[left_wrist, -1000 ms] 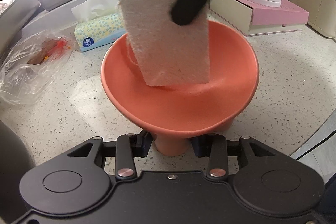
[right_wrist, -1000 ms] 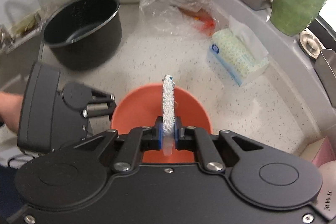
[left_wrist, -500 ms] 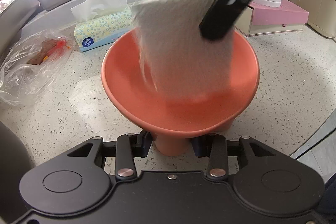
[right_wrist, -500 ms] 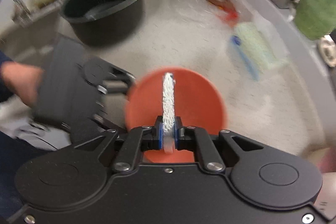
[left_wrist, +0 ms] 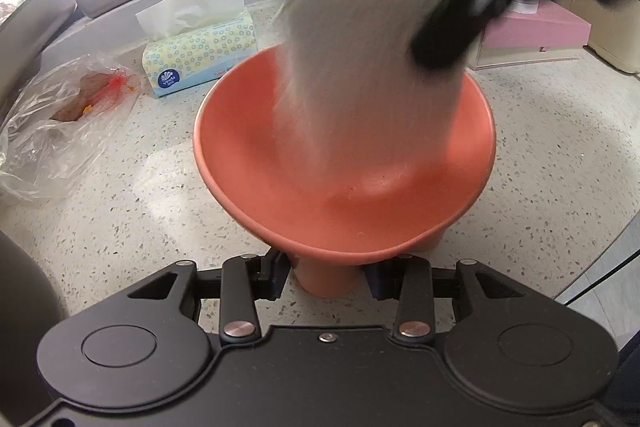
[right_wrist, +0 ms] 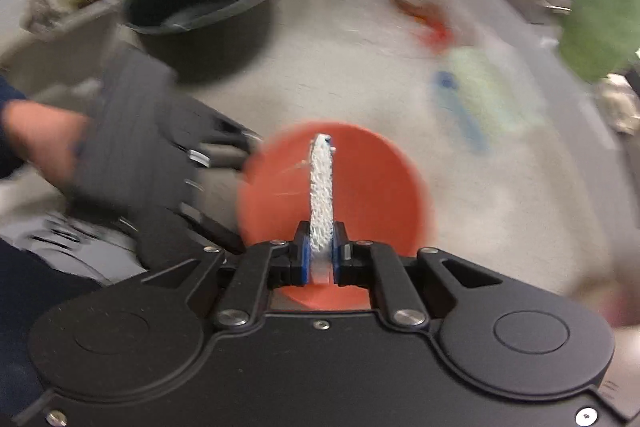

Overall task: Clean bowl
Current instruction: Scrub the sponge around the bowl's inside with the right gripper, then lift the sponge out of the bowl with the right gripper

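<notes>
Sponge down inside the orange bowl, both tools gripping.

The left tool (left_wrist: 326, 277) pinches the foot of the orange bowl (left_wrist: 344, 211), its fingers pressed against either side of the short stem, and the bowl stands on the speckled worktop (left_wrist: 132, 211) close to the near edge. The right tool (right_wrist: 320, 259) is clamped on a pale sponge (right_wrist: 321, 187), held edge-on between its blue pads; in the left wrist view the sponge (left_wrist: 372, 75) is blurred and reaches down into the bowl's far inner wall. A tissue pack (left_wrist: 200, 61) and a crumpled plastic bag (left_wrist: 60, 123) lie toward the worktop's back left, and a black pot (right_wrist: 204, 15) sits well apart from the bowl.
</notes>
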The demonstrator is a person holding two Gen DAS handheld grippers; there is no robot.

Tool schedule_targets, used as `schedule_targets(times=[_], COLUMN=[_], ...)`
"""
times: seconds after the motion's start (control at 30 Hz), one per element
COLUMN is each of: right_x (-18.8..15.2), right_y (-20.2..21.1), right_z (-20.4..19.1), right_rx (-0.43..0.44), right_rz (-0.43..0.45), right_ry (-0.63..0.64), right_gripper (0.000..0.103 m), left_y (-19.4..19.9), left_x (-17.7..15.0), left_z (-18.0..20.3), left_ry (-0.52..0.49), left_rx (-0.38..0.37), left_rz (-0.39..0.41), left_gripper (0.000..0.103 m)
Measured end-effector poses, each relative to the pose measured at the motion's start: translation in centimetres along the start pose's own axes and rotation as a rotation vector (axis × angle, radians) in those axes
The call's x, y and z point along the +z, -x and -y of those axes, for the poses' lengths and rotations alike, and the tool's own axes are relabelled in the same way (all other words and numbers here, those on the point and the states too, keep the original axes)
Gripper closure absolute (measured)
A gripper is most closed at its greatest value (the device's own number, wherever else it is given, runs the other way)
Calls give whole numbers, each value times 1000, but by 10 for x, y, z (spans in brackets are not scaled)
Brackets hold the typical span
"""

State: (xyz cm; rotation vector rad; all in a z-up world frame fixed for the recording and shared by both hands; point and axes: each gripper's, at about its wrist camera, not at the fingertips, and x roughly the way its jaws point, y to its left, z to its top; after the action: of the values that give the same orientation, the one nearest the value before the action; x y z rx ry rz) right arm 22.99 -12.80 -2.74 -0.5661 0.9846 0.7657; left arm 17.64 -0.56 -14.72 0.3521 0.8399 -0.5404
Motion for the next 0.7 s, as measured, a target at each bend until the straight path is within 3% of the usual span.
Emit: schedule_targets(times=[0.23, 0.7], right_x=[-7, 30], right_y=[29, 27], right_z=[59, 58], right_rx=[18, 40], right_rz=[141, 252], right_ry=[-245, -237], right_gripper=[91, 92], left_y=[-1, -3], left_x=[0, 5], left_z=[-2, -2], left_ry=[-17, -10], left_rx=[-9, -12], left_rz=[-1, -7], left_gripper=[65, 65])
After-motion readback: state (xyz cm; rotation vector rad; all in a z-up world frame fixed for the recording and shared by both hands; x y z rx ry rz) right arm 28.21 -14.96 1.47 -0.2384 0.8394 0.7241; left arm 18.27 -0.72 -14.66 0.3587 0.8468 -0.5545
